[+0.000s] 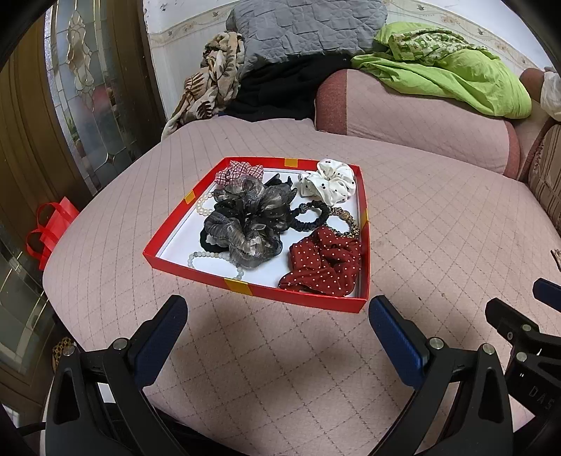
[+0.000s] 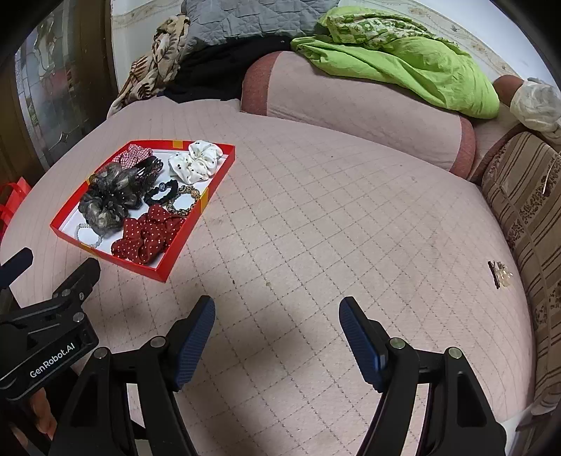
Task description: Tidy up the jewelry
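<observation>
The red tray (image 1: pixel 257 287) sits flat on the pink quilted bed (image 1: pixel 438 238), toward its left side, with yellow tape patches on its rim. Inside it the hair pieces are crowded together. A big grey and black ruffled scrunchie (image 1: pixel 250 219) fills the middle. In the near right corner lies a dark red scrunchie with white dots (image 1: pixel 324 261), and in the far right corner a white scrunchie with black dots (image 1: pixel 329 182). A red checked scrunchie (image 1: pixel 240 172) is pressed against the far wall of the tray. Between the white and the red dotted ones lie a thin black hair tie (image 1: pixel 312 215) and a leopard-print hair tie (image 1: pixel 345 221), touching each other. A pale bead bracelet (image 1: pixel 214 257) lies by the near wall, partly under the grey scrunchie, and a string of white pearls (image 1: pixel 203 207) by the left wall.

Well apart from the tray, near the right edge of the bed, a small dark hair clip (image 2: pixel 498 273) lies alone on the quilt.

The left gripper (image 1: pixel 278 324) hangs just short of the tray's near wall, its jaws spread wide with nothing between them. The right gripper (image 2: pixel 277 328) is over bare quilt to the tray's right, jaws also wide and holding nothing.

Behind the bed are a pink bolster (image 1: pixel 420 119), a green cloth (image 1: pixel 445 73), a grey quilt (image 1: pixel 305 31) and a leaf-patterned blanket (image 1: pixel 210 80). A red bag (image 1: pixel 52 224) shows beside the bed on the left.
</observation>
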The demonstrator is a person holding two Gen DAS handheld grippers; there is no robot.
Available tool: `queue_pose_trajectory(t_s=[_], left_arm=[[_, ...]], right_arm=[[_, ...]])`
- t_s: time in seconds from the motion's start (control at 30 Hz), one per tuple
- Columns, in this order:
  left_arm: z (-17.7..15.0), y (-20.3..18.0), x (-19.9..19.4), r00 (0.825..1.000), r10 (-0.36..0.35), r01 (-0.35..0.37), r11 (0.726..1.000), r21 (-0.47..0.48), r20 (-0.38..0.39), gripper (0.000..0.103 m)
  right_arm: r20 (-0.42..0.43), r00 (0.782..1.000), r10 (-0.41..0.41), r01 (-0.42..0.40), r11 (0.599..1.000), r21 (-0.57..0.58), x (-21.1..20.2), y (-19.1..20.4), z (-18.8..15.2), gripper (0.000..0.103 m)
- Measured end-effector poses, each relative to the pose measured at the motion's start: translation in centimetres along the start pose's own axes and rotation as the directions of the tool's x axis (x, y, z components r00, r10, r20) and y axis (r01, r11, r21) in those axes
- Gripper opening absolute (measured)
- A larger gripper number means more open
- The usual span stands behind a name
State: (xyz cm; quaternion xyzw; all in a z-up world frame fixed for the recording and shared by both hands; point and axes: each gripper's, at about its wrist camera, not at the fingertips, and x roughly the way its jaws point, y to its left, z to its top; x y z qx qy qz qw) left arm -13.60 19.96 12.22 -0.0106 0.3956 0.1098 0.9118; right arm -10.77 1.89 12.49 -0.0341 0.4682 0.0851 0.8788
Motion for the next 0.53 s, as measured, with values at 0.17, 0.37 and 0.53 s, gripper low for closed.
queue_pose_trajectory(t_s=[0.17, 0.37, 0.53], left_arm=[[-0.02, 0.11, 0.09, 1.000, -0.001, 0.001, 1.000, -0.001, -0.003, 0.103], [-0.10, 0.13, 0.14, 1.000, 0.005, -0.005, 1.000, -0.001, -0.002, 0.103], [-0.07, 0.16, 0.26, 1.000, 0.011, -0.011, 1.000, -0.002, -0.012, 0.103]], right_arm=[[-0.004, 1.000, 0.009, -0.009, 1.000, -0.005, 0.13, 0.12, -0.11, 0.078], [-0.004, 1.000, 0.007, -0.007, 1.000, -0.007, 0.15, 0.24, -0.17, 0.078], [-0.012, 1.000, 0.011, -0.011, 1.000, -0.004, 0.44, 0.17, -0.30, 0.080]])
